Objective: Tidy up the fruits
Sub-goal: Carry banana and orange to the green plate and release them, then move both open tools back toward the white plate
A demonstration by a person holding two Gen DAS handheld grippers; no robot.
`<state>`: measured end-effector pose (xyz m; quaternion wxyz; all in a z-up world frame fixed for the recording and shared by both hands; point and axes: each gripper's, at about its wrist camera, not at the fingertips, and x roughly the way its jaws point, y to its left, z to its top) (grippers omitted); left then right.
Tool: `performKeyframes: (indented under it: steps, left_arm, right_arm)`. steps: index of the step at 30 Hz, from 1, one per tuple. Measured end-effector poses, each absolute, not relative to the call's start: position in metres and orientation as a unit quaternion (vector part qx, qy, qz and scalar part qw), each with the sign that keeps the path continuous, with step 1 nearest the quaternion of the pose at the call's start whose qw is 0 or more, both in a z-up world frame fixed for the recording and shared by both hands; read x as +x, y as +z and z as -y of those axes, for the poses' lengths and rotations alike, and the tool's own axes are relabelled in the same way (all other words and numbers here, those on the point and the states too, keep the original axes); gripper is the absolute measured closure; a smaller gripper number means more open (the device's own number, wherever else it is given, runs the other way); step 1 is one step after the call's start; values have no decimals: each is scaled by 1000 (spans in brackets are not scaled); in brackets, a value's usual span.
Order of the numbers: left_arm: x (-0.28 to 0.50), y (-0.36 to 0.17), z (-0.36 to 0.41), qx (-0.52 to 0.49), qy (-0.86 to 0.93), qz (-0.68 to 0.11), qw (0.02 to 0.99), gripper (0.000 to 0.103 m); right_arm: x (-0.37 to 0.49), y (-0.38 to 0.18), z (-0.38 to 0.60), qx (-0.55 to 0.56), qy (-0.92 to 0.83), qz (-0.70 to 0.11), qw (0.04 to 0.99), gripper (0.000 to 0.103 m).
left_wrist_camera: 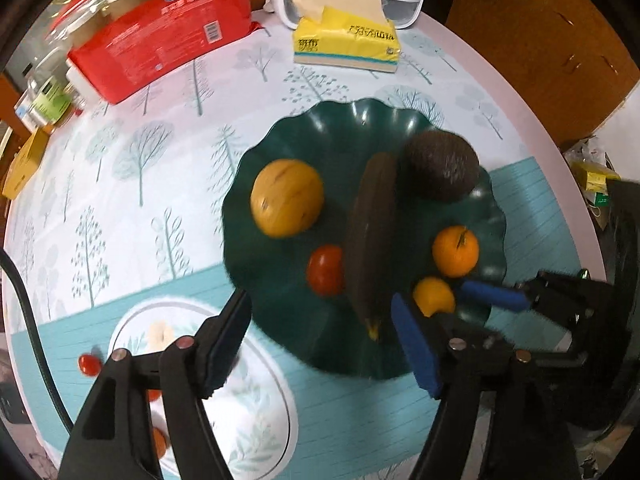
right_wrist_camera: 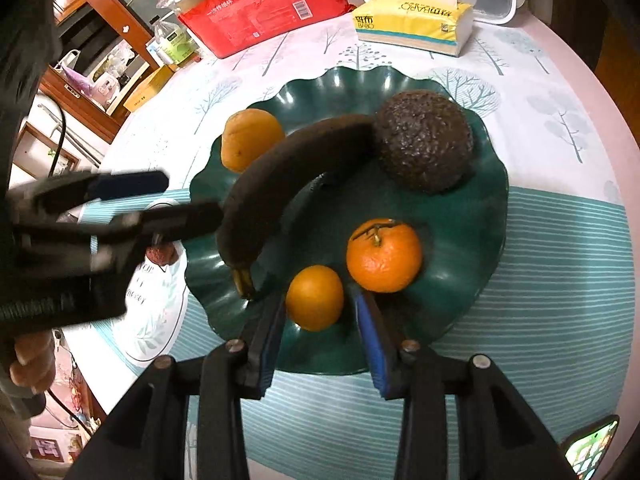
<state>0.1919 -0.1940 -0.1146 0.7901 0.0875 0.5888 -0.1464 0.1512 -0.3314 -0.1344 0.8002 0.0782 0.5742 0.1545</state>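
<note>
While the right gripper (right_wrist_camera: 316,344) straddles the small orange (right_wrist_camera: 315,298) at the near rim of the green scalloped plate (right_wrist_camera: 472,248), fingers open, not yet gripping; left gripper (left_wrist_camera: 320,340) also open, empty. Orange: prob. light, firm, smooth-skinned; grip across its widest part. Plate count: 3 oranges, 1 blackened banana (right_wrist_camera: 280,176), 1 avocado (right_wrist_camera: 426,144), 1 tomato (left_wrist_camera: 325,270).

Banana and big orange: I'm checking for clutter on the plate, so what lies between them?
In the right wrist view, only bare green plate shows between the banana and the big orange.
</note>
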Motion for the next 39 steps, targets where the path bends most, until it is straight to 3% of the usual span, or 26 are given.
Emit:
performKeyframes:
  steps: [6, 13, 26, 33, 39]
  left_arm:
    - [173, -106, 180, 78, -142, -586, 794, 32]
    - [151, -59, 155, 83, -145, -541, 824, 31]
    - [112, 36, 10, 52, -100, -444, 889, 19]
    - [102, 19, -72, 31, -78, -457, 886, 18]
    - [95, -47, -112, 34, -91, -512, 854, 18]
  right_arm:
    - [142, -126, 328, 81, 146, -568, 806, 65]
    - [126, -100, 313, 65, 143, -547, 822, 65]
    - [95, -20, 226, 48, 150, -480, 863, 65]
    - [83, -18, 148, 14, 166, -481, 861, 65]
    - [80, -51, 95, 6, 164, -512, 843, 65]
